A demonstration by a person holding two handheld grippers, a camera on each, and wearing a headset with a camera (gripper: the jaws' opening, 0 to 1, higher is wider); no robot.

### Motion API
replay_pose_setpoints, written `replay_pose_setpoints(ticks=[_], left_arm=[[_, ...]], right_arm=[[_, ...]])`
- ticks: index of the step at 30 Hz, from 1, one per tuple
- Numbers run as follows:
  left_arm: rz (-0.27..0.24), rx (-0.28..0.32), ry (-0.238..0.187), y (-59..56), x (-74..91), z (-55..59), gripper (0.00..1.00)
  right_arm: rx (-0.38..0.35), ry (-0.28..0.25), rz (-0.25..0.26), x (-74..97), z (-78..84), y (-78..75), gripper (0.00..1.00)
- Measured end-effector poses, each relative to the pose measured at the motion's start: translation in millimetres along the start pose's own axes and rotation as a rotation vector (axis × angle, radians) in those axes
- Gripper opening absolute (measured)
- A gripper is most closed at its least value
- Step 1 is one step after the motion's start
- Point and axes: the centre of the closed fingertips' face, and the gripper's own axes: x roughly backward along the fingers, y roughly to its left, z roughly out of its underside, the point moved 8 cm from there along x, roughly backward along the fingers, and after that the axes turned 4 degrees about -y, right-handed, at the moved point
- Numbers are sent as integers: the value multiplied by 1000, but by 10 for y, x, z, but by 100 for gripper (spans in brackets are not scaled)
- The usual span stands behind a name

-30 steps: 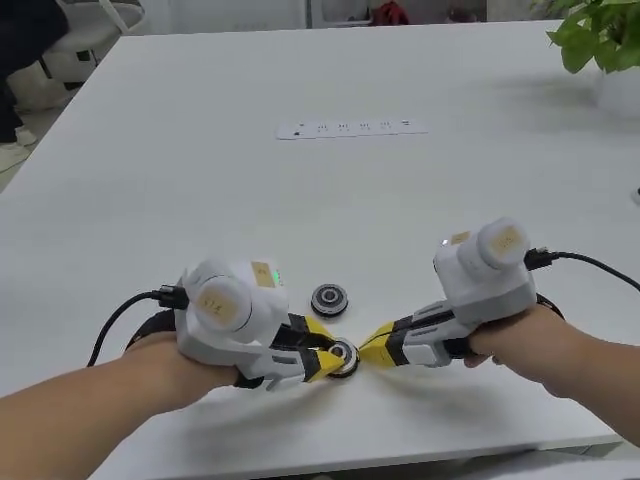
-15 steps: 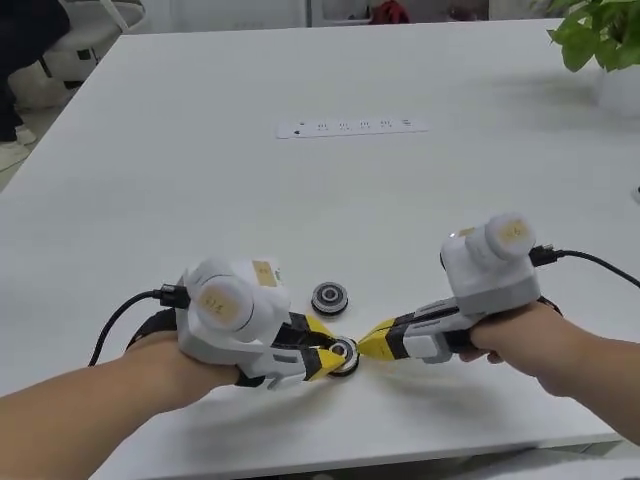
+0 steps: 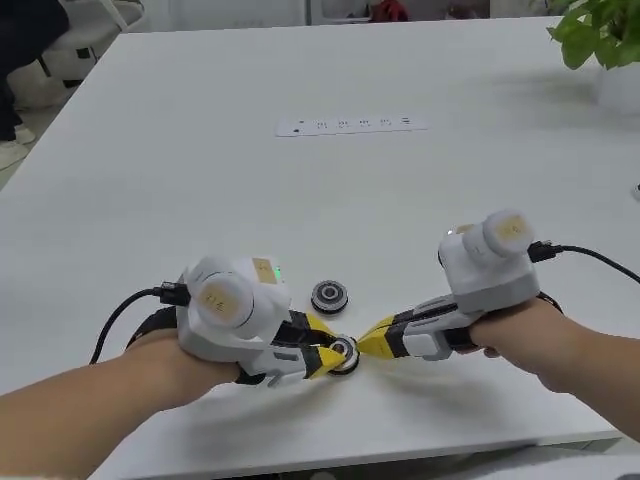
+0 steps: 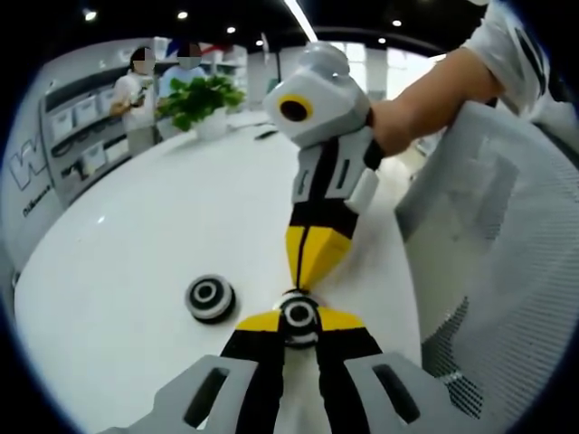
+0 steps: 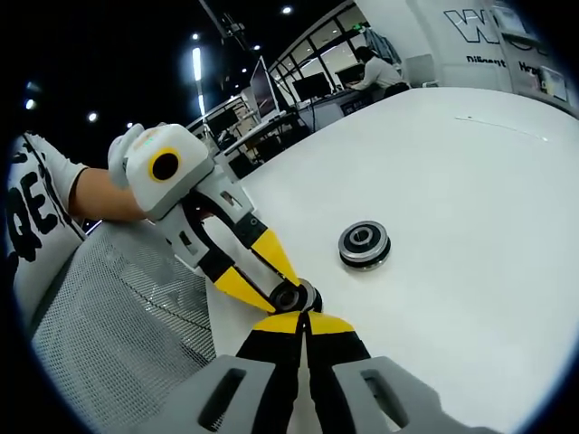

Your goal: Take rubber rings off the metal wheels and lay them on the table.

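Near the table's front edge my left gripper is shut on a small metal wheel, which still wears its black rubber ring. The left gripper view has that wheel between my yellow tips. My right gripper comes in from the right, jaws pressed together, pinching the ring at the wheel's rim. In the right gripper view its tips meet the held wheel. A second wheel with its ring lies flat on the table just behind, also seen as a wheel and a wheel.
A white power strip lies across the middle of the white table. A potted plant stands at the far right corner. A grey mesh chair is close to the table's front edge. People stand in the background.
The right gripper has rolled a little and dropped slightly, its tips staying at the wheel's rim. The left gripper and both wheels have barely moved.
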Motion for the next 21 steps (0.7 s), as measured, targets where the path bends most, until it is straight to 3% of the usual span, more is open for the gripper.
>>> replay_pose_setpoints(ticks=[11, 21], left_arm=[[-7, 8, 3, 1, -4, -3, 12], [-9, 13, 5, 2, -7, -4, 12]], right_arm=[[-10, -8, -3, -2, -15, 5, 0], [31, -6, -9, -12, -36, 17, 0]])
